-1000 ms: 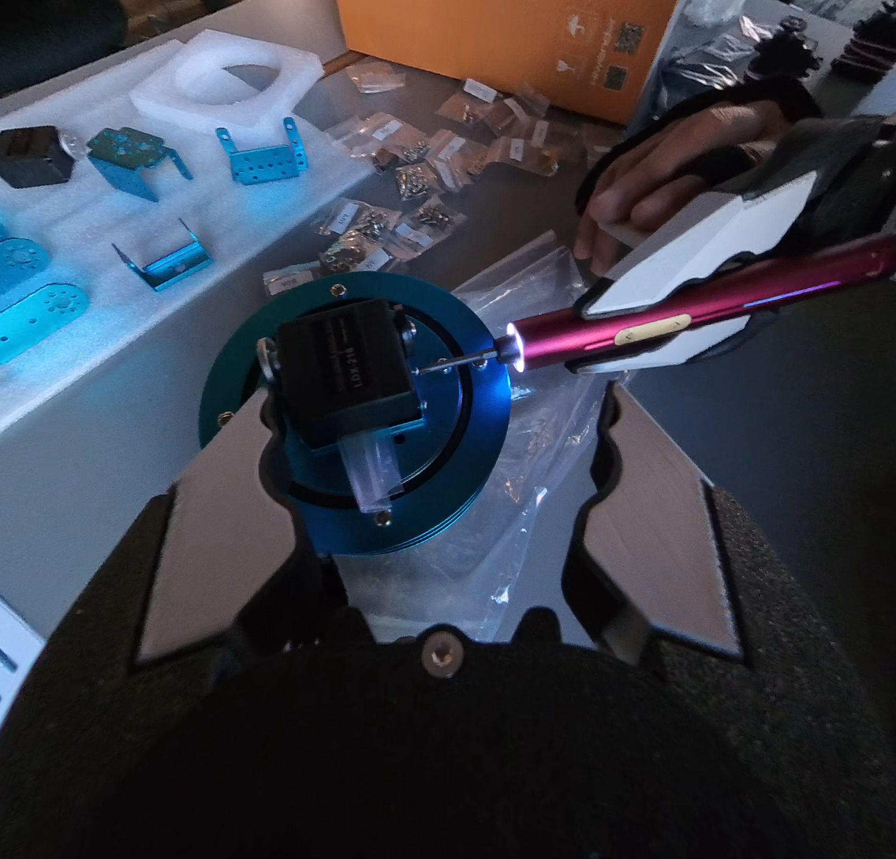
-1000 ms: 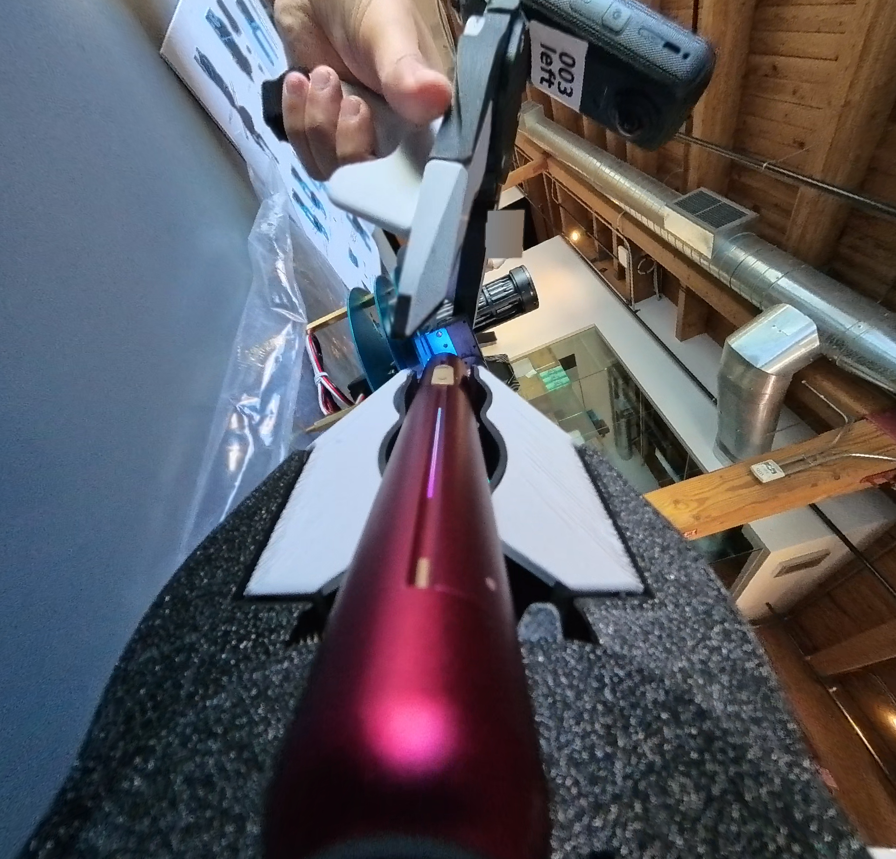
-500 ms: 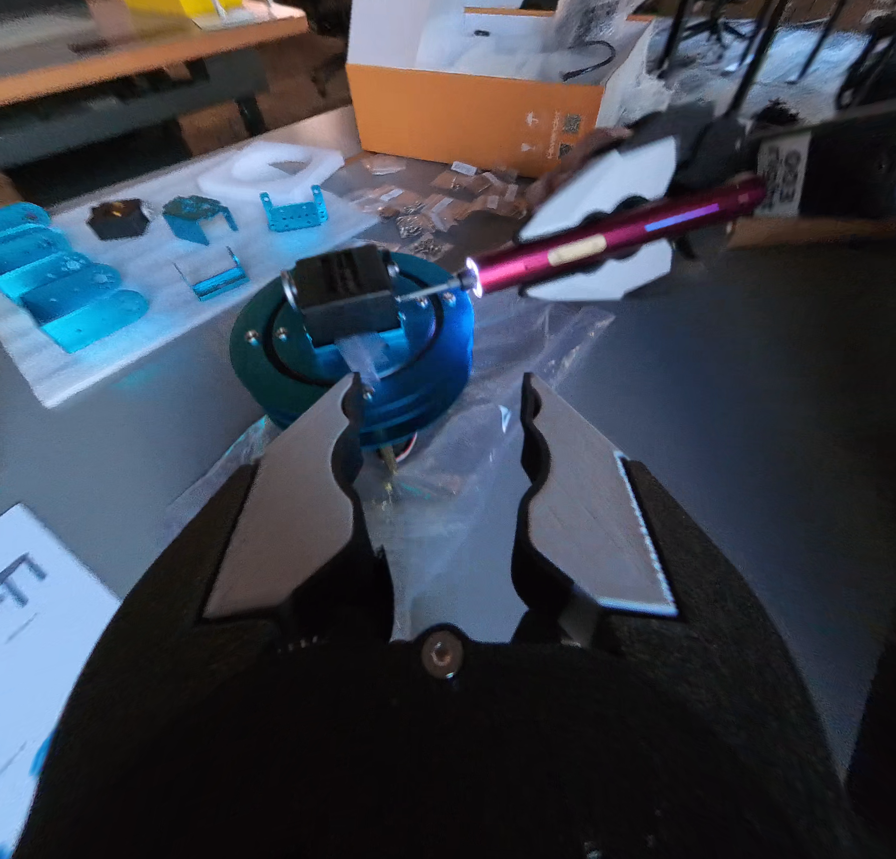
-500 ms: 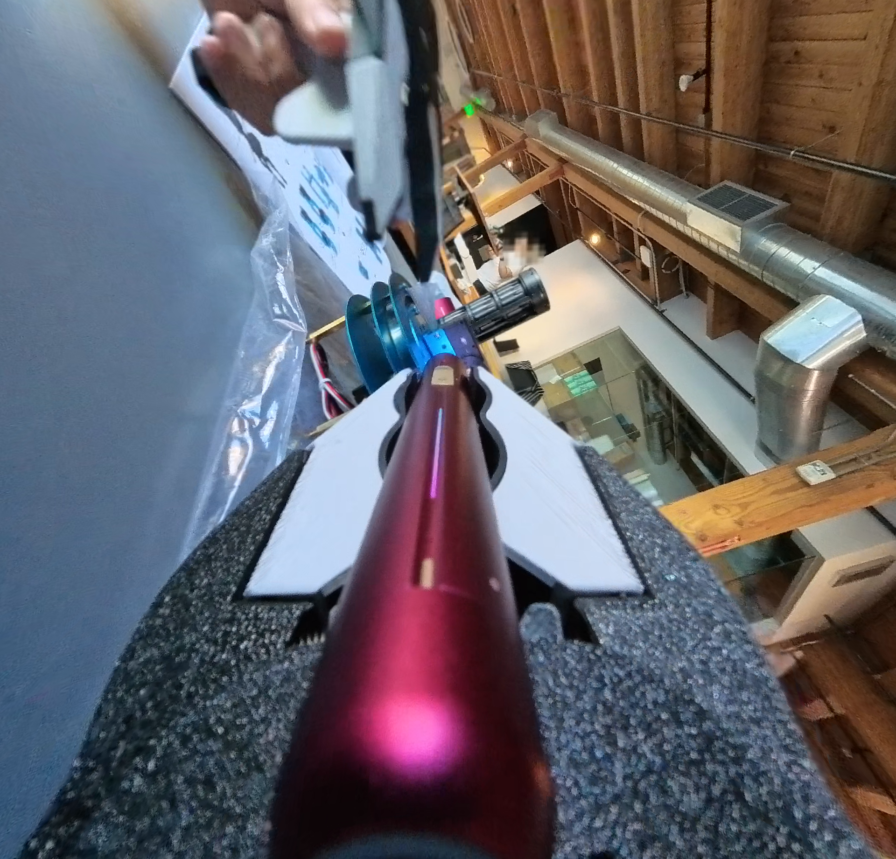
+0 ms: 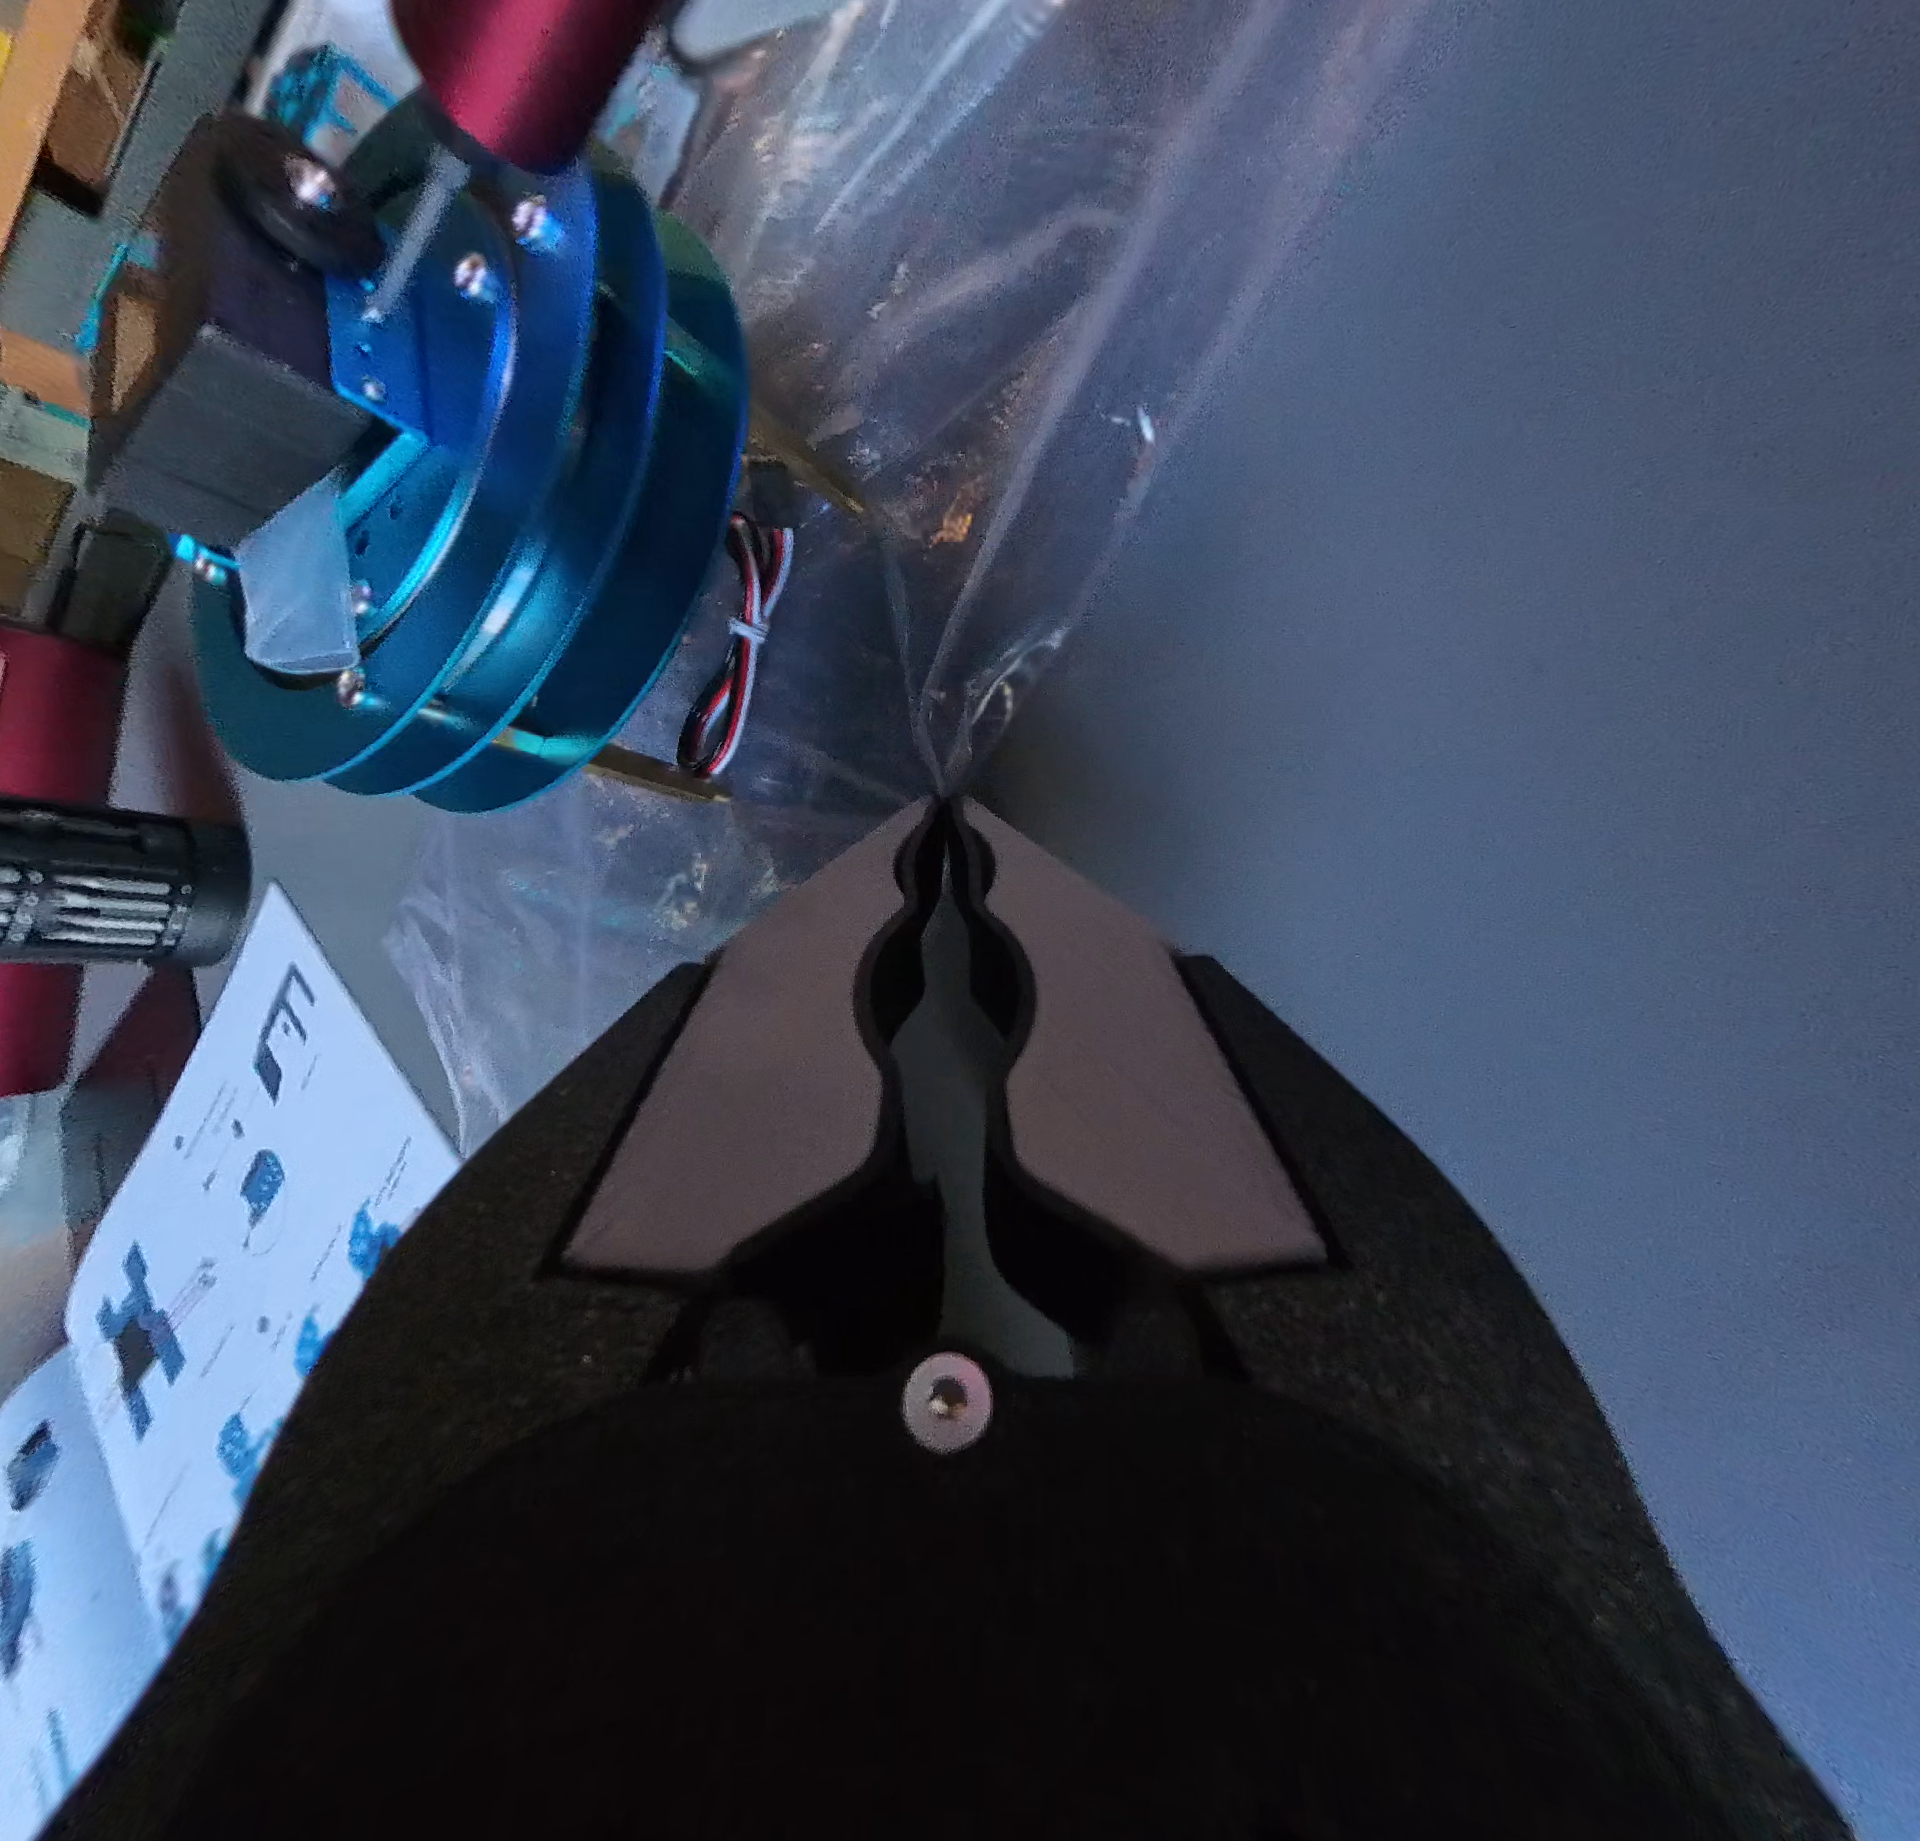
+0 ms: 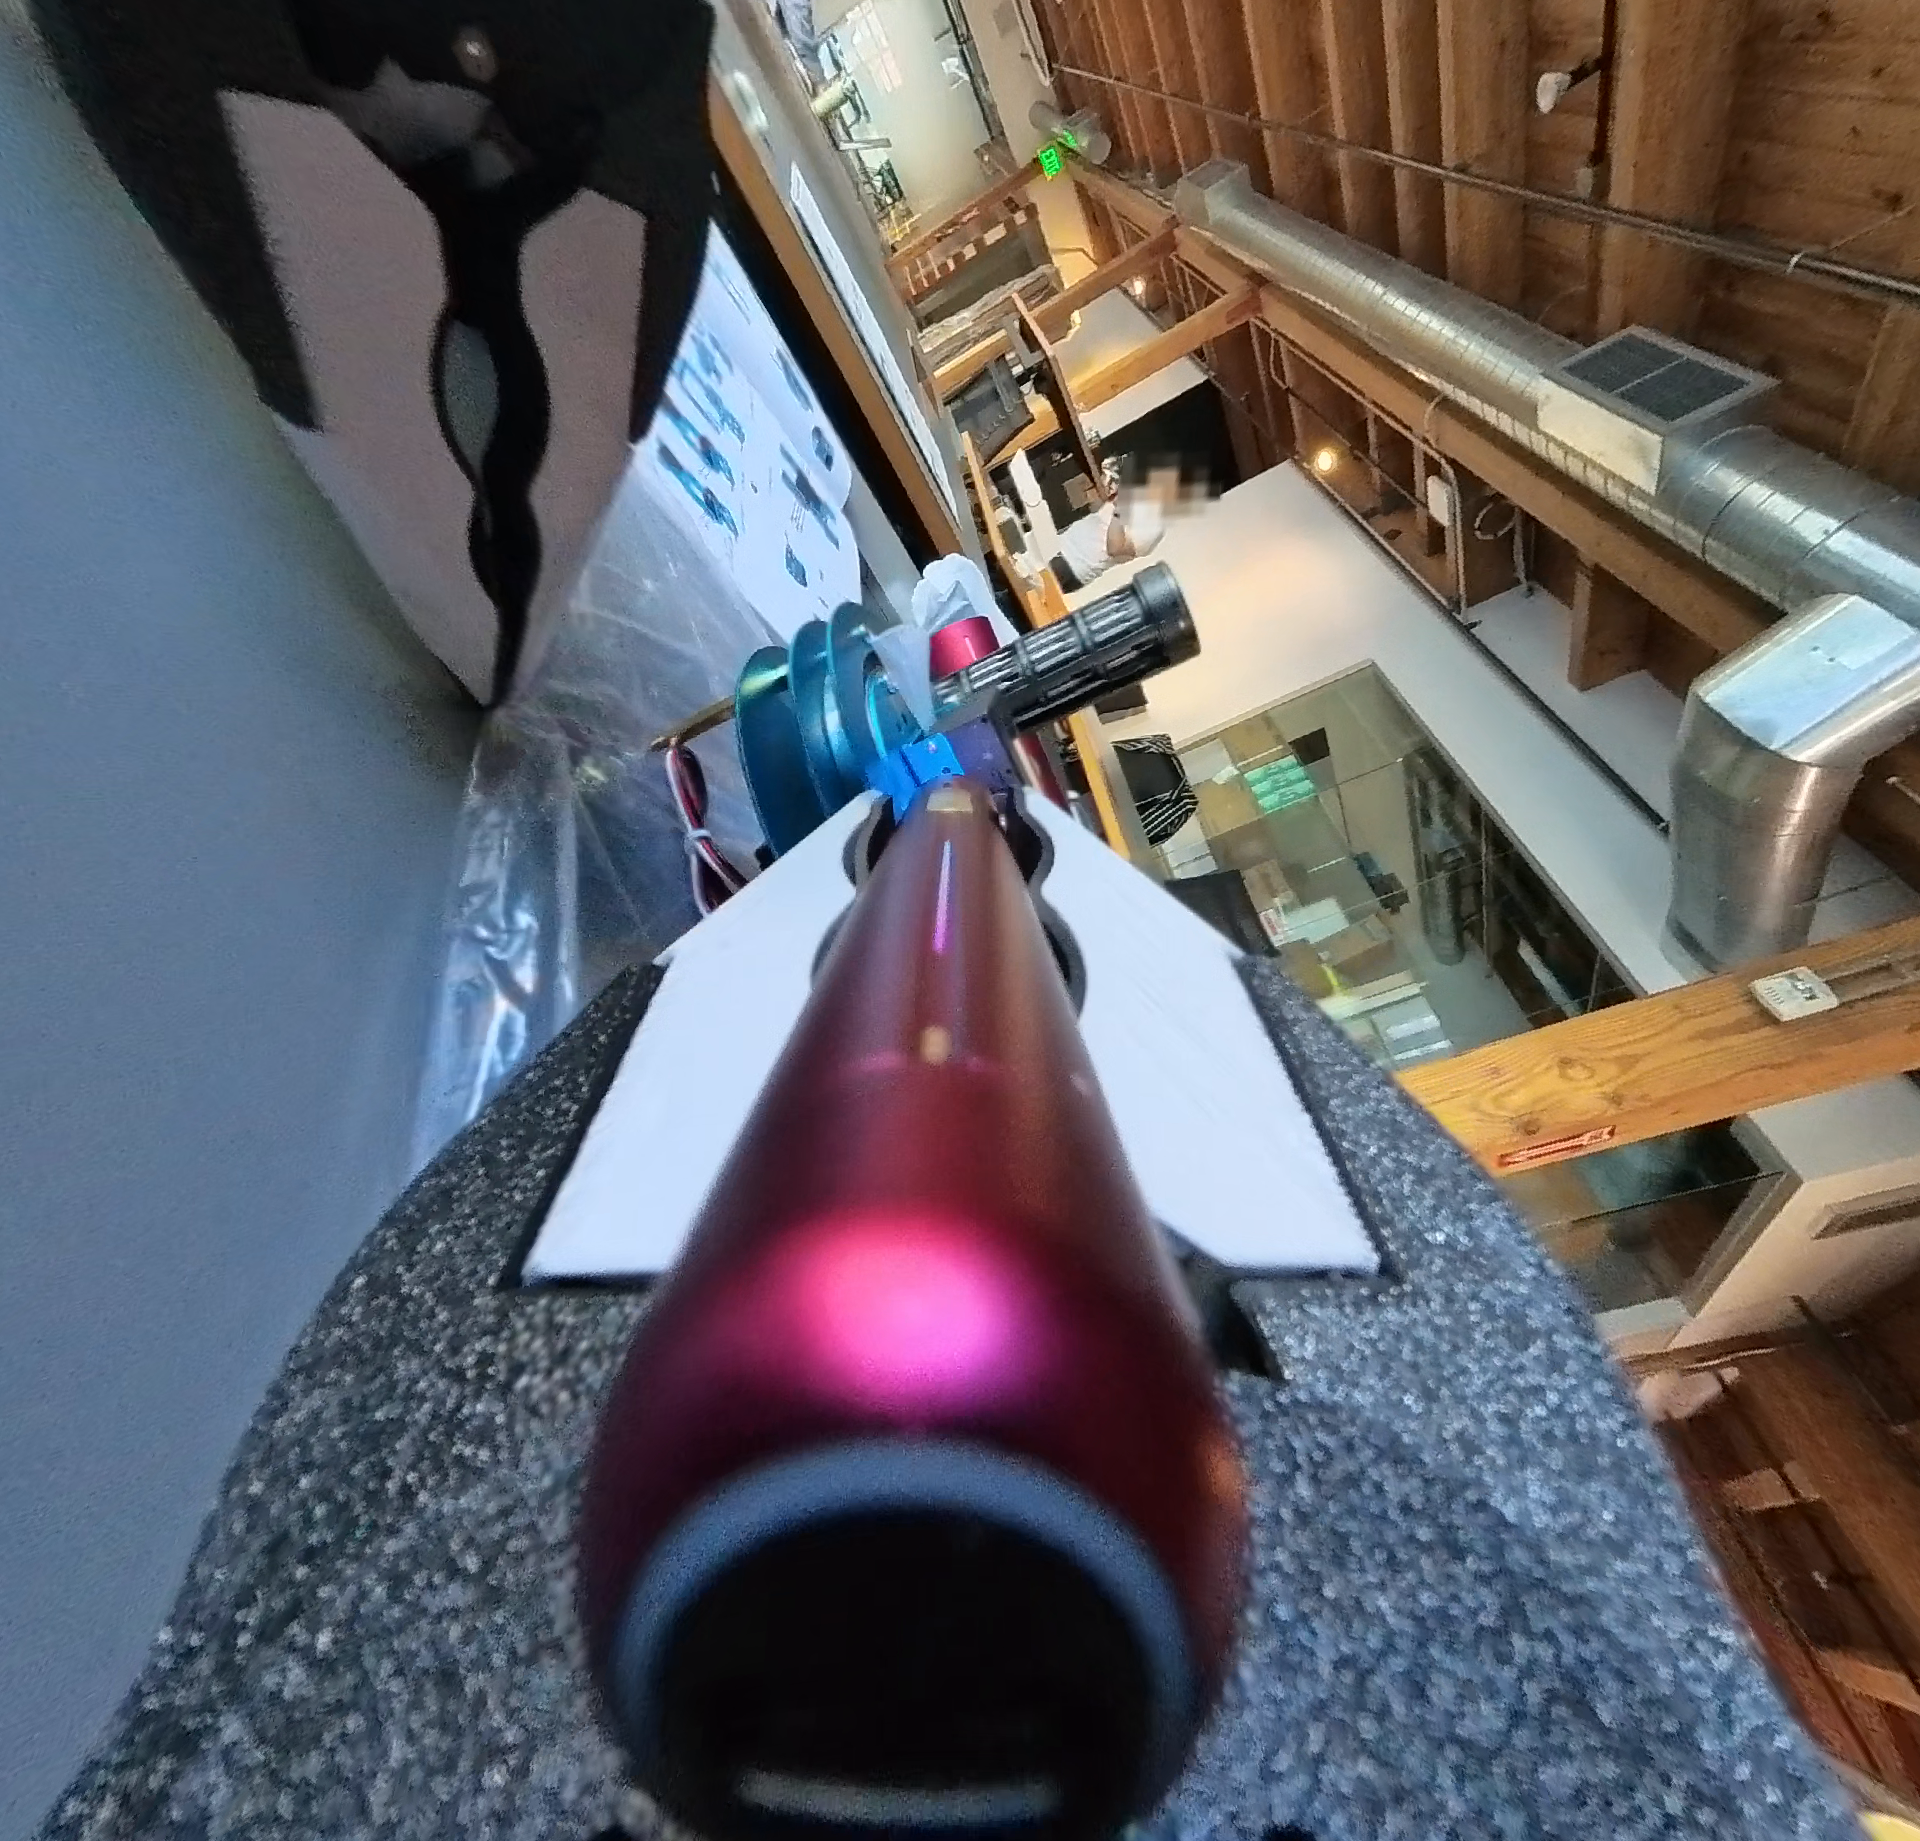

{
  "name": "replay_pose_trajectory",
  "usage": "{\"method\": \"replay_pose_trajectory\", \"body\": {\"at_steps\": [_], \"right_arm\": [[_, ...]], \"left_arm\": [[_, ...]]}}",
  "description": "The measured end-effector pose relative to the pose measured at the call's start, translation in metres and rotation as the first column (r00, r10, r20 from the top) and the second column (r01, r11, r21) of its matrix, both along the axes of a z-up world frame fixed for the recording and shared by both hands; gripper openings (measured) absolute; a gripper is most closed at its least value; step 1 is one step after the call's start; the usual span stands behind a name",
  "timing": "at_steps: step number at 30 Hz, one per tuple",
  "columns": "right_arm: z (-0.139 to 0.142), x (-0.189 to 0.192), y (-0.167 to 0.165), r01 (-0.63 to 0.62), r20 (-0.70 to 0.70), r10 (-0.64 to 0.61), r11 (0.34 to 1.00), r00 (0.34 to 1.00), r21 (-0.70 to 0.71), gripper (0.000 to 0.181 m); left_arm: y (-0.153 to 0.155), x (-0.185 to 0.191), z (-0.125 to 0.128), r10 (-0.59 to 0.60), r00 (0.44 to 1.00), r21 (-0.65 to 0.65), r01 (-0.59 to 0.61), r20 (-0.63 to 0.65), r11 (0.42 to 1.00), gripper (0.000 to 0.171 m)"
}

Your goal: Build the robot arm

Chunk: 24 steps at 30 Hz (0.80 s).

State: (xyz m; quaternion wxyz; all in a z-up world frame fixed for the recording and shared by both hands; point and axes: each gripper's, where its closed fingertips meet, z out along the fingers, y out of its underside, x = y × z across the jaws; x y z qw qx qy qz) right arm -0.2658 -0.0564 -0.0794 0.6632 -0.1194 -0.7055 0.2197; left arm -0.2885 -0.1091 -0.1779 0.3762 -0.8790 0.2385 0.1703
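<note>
My left gripper (image 5: 945, 825) is shut on the edge of a clear plastic bag (image 5: 987, 285) that lies on the grey table (image 5: 1558, 648). A blue round base (image 5: 561, 503) with a black servo (image 5: 229, 420) on top stands on the bag, ahead and to the left, with red, black and white wires (image 5: 738, 628) under it. My right gripper (image 6: 945, 825) is shut on a magenta electric screwdriver (image 6: 935, 1116), whose tip is at the blue base (image 6: 821, 711). The screwdriver (image 5: 520, 35) also shows in the left wrist view. The left gripper (image 6: 497, 685) shows in the right wrist view, pinching the bag (image 6: 582, 669).
A white instruction sheet (image 5: 239, 1220) lies left of my left gripper. A black knurled cylinder (image 5: 114, 892) on a red cylinder (image 5: 42, 856) stands beyond the blue base. Bare grey table lies to the right. The left gripper's tips are roughly 12 cm from the right gripper's.
My left gripper has drawn back from the blue base, dropped low to the table and shut on the bag's edge. The screwdriver has stayed at the servo.
</note>
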Motion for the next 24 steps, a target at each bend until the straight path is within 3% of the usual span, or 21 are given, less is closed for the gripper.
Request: {"method": "replay_pose_trajectory", "body": {"at_steps": [6, 9, 11, 12, 14, 17, 19, 21, 24], "right_arm": [[0.0, 0.004, -0.005, -0.054, 0.021, 0.055, 0.997, 0.998, -0.061, 0.023], [-0.002, 0.005, -0.007, -0.073, 0.013, 0.074, 0.996, 0.997, -0.051, 0.022], [-0.001, 0.006, -0.007, -0.085, -0.001, 0.085, 0.995, 0.996, -0.05, 0.023], [0.001, 0.006, -0.008, -0.097, -0.01, 0.096, 0.993, 0.995, -0.062, 0.022], [0.002, 0.005, -0.007, -0.101, -0.001, 0.101, 0.991, 0.995, -0.094, 0.023], [0.009, 0.005, -0.009, -0.117, -0.017, 0.116, 0.983, 0.993, -0.142, 0.022], [0.011, 0.006, -0.009, -0.117, -0.017, 0.116, 0.979, 0.993, -0.164, 0.022], [0.015, 0.01, -0.012, -0.133, -0.031, 0.129, 0.975, 0.991, -0.18, 0.022], [0.02, 0.018, -0.014, -0.146, -0.024, 0.145, 0.956, 0.989, -0.256, 0.023]], "left_arm": [[-0.021, 0.005, 0.0, -0.07, 0.997, -0.034, 0.071, 0.02, 0.997, 0.0], [-0.024, 0.014, 0.02, -0.086, 0.985, 0.043, 0.081, 0.149, 0.996, 0.04], [-0.021, 0.015, 0.047, -0.114, 0.975, 0.156, 0.084, 0.189, 0.984, 0.047], [-0.015, 0.006, 0.062, -0.102, 0.983, 0.231, 0.065, 0.156, 0.971, 0.053], [-0.001, -0.023, 0.084, -0.026, 0.997, 0.352, 0.048, -0.067, 0.935, 0.059], [0.014, -0.037, 0.084, -0.034, 0.91, 0.346, 0.191, -0.413, 0.918, 0.062], [0.018, -0.034, 0.078, -0.059, 0.843, 0.328, 0.271, -0.535, 0.905, 0.061], [0.017, -0.03, 0.082, -0.066, 0.853, 0.366, 0.291, -0.518, 0.884, 0.064], [0.007, -0.029, 0.108, -0.076, 0.953, 0.491, 0.218, -0.294, 0.844, 0.061]]}}
